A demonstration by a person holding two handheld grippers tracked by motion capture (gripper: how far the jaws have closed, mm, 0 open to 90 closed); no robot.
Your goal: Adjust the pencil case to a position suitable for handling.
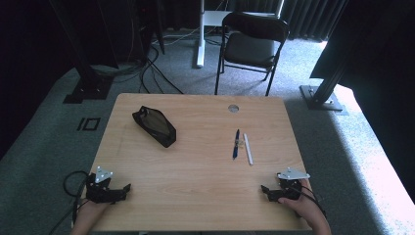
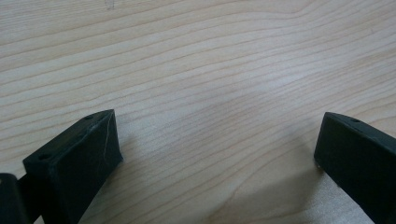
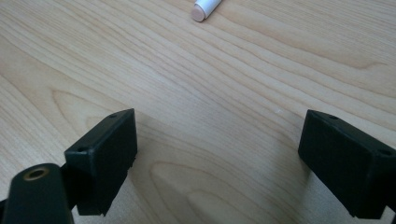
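Here's the table (image 1: pixel 195 161), a pale wood top taking up the middle of the high view, with grey carpet all round it and a black folding chair (image 1: pixel 252 41) standing just beyond its far edge. On the left half of the top lies a black pouch (image 1: pixel 154 126), set at a slant and well apart from everything else. Down at the near edge come the two hands: the left gripper (image 1: pixel 123 190) sits low at the near left corner, cable looping off behind it, and its own view has both black fingers (image 2: pixel 79 161) spread wide, released, with bare wood grain between them. Over at the near right corner, the right gripper (image 1: pixel 266 191) sits just as low, a hand wrapped round its back, and its fingers (image 3: pixel 105 151) are also wide apart and released, holding nothing, wood showing clear between them. Right of centre, two slim things lie side by side, nearly parallel and running away from the person: a blue pen (image 1: pixel 236 143) on the left, with a small clip or ring at its middle that is too small to make out, and a white pen (image 1: pixel 248 149) just beside it on the right. The white pen's rounded end (image 3: pixel 205 8) peeks in at the top of the right gripper view, ahead of the fingers and apart from them.
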